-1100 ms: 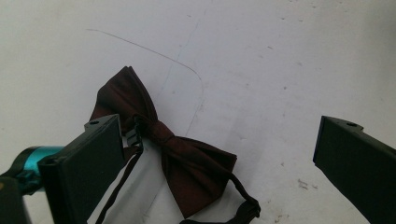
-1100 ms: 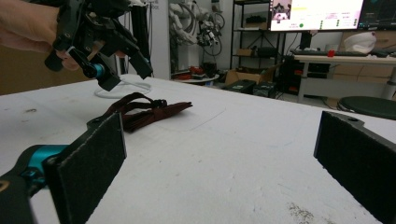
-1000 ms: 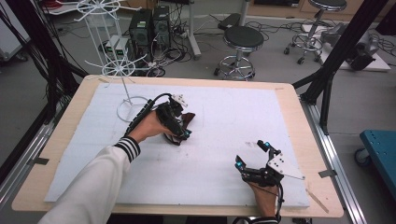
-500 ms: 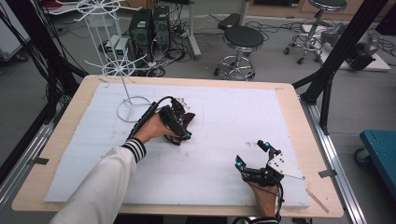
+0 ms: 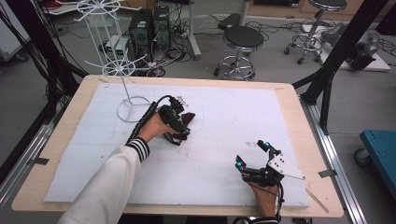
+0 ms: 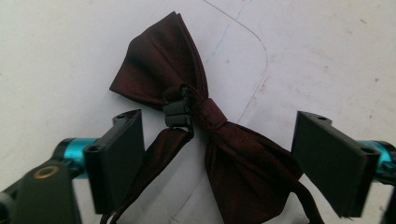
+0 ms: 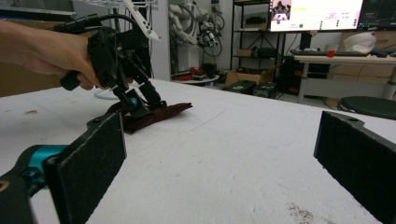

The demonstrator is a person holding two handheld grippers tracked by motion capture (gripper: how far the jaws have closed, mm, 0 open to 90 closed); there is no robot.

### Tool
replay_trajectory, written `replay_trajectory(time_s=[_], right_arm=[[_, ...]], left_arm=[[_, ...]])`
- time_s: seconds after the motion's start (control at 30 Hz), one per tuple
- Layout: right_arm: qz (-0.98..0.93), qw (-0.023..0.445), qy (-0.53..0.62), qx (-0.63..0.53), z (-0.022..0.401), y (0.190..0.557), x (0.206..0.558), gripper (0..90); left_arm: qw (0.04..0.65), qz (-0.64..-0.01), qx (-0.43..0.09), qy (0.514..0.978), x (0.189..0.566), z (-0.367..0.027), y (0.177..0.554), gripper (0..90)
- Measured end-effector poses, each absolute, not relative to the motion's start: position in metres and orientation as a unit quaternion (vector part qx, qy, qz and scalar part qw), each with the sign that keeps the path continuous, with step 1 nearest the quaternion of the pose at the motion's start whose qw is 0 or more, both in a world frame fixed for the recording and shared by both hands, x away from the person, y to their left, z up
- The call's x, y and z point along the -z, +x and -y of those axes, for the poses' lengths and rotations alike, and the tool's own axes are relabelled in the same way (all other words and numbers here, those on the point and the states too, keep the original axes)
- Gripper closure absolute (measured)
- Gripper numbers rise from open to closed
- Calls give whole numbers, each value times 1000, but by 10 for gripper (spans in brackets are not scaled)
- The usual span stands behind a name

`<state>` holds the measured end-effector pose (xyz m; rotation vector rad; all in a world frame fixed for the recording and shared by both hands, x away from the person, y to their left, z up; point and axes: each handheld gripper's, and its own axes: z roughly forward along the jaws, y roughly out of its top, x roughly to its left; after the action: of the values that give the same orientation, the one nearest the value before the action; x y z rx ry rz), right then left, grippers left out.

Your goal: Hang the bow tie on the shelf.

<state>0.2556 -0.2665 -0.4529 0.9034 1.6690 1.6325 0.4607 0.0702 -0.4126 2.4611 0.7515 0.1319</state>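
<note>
The left gripper (image 6: 219, 154) sits low over the dark red bow tie (image 6: 196, 116), jaws just closing around it, pads not yet touching. The right gripper (image 5: 254, 156) rests well apart on the white board (image 5: 233, 107), jaws wide and empty.

A white foam sheet (image 5: 224, 140) covers most of the wooden tabletop (image 5: 299, 121), a white wire rack (image 5: 122, 74) stands on its far left corner, and on the floor beyond sit two round stools (image 5: 243, 39), computer towers (image 5: 148, 25) and tangled cables (image 5: 187, 37)
</note>
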Motion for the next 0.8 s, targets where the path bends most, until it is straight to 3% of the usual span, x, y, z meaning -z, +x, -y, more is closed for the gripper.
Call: replay_trajectory(time_s=[0.3, 0.8], right_arm=[[-633, 314, 342, -620, 266, 256, 453, 16], [-634, 318, 339, -618, 267, 256, 453, 16]], left_arm=[[275, -301, -39, 912, 416, -66, 466, 343], [270, -309, -51, 910, 417, -63, 465, 681]])
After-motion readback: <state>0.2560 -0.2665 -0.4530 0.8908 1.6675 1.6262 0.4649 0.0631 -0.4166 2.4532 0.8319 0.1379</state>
